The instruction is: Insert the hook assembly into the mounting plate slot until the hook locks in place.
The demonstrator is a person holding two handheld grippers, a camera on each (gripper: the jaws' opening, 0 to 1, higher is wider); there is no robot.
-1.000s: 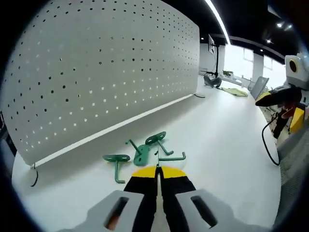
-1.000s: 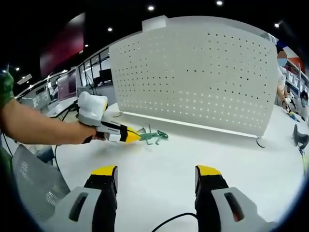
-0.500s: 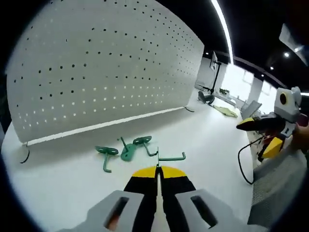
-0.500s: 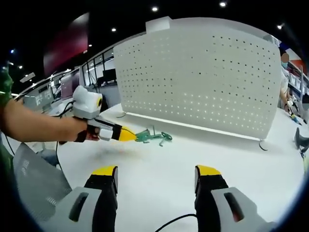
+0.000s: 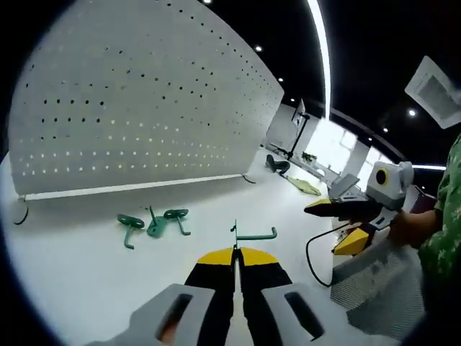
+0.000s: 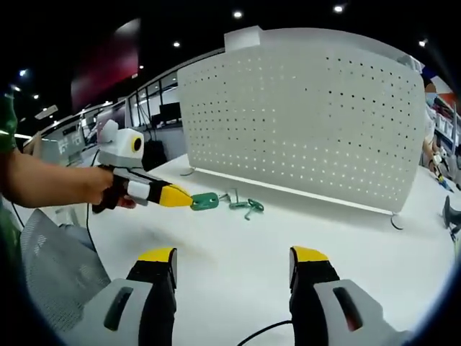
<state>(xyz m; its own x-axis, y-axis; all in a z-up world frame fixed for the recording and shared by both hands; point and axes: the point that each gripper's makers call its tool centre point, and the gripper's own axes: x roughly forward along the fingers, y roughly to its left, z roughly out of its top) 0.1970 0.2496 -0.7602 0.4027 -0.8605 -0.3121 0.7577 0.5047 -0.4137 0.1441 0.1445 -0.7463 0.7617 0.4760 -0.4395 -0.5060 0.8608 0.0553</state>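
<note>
A dark hall with small ceiling spotlights and one long bright light strip (image 5: 318, 43) surrounds a broad white table (image 6: 238, 245). On the table's far side a large white pegboard panel (image 6: 302, 122) stands upright on small feet, its face dotted with rows of holes; in the left gripper view the same panel (image 5: 137, 108) fills the far left. Beyond the table's left edge, in the right gripper view, desks with monitors (image 6: 155, 113) line a row of windows. A grey mesh surface (image 6: 54, 267) lies at the near left, and a black cable (image 5: 317, 252) loops over the table edge.

The left gripper (image 5: 235, 254), its yellow-tipped jaws pressed together, pinches a green hook assembly (image 5: 252, 234) held above the table; from the right gripper view it (image 6: 204, 201) sticks out of the left gripper (image 6: 186, 198). Two or three more green hooks (image 5: 153, 222) lie on the table near the panel's foot. The right gripper (image 6: 234, 270) has its jaws spread wide with nothing between them.
</note>
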